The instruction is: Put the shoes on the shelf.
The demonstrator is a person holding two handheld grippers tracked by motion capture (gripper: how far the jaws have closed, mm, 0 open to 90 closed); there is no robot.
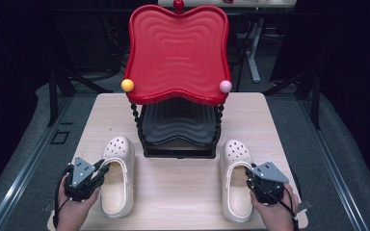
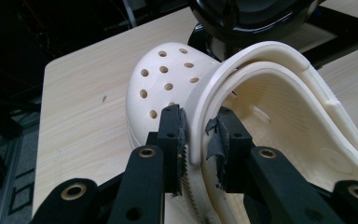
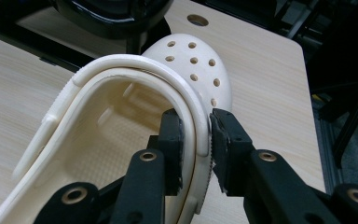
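Note:
Two cream clogs with holes in the toes lie on the wooden table [image 1: 178,192], toes pointing to the far side. My left gripper [image 1: 103,169] is shut on the outer side wall of the left clog [image 1: 117,173]. In the left gripper view the pads [image 2: 173,126] pinch the rim and strap of that clog [image 2: 168,79]. My right gripper [image 1: 248,174] is shut on the outer side wall of the right clog [image 1: 236,183]. The right gripper view has the rim of this clog [image 3: 191,56] squeezed between the pads [image 3: 223,130]. Whether either clog is off the table I cannot tell.
A two-tier rack stands at the middle back of the table, with a red wavy tray [image 1: 178,53] on top and a black tray [image 1: 178,127] below, just beyond both toes. Yellow [image 1: 127,85] and pink [image 1: 225,86] balls cap its front posts. Bare wood lies between the clogs.

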